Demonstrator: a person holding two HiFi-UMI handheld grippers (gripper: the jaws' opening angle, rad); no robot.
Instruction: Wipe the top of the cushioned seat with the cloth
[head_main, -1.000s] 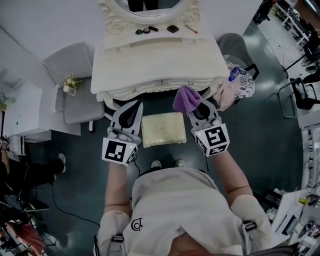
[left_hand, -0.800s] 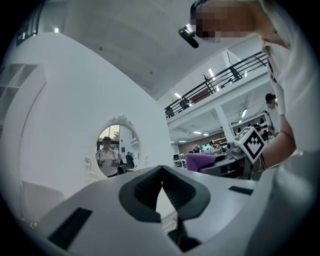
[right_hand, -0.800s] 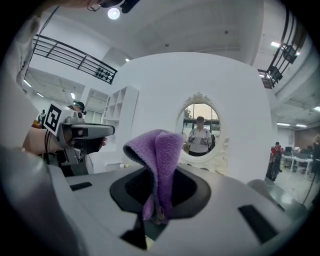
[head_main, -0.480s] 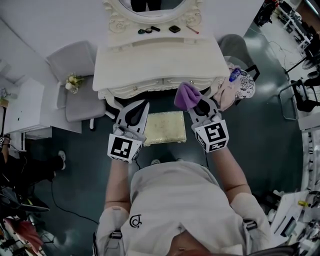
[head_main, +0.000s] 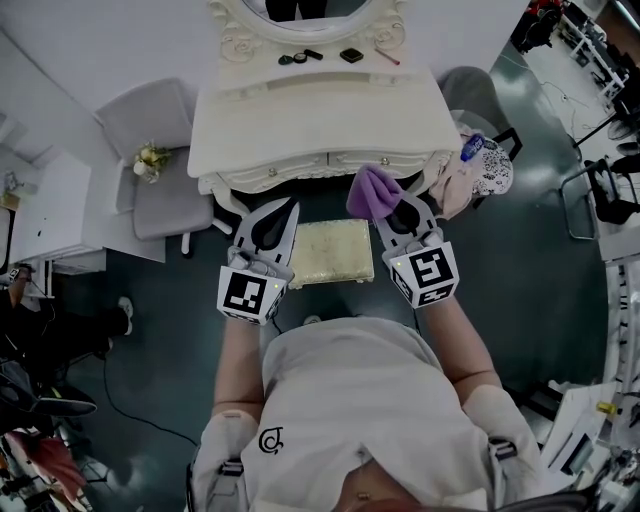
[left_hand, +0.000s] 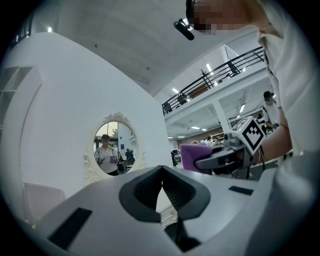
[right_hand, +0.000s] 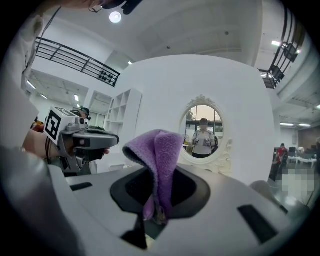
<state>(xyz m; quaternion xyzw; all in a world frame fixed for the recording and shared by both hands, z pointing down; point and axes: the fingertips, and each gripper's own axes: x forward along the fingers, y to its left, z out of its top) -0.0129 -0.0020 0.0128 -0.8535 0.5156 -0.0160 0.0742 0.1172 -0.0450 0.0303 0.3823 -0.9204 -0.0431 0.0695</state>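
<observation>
Clearly seen from the head view, the cushioned seat (head_main: 330, 252) is a small square stool with a pale cream, faintly patterned top. It stands on the dark floor (head_main: 520, 290) just in front of the white bench (head_main: 320, 115), between the two tongs. The right tongs (head_main: 390, 208) pinch a purple cloth (head_main: 373, 191), bunched and folded, near the seat's far right corner. The left tongs (head_main: 289, 208) are closed on nothing, beside the seat's left edge.
</observation>
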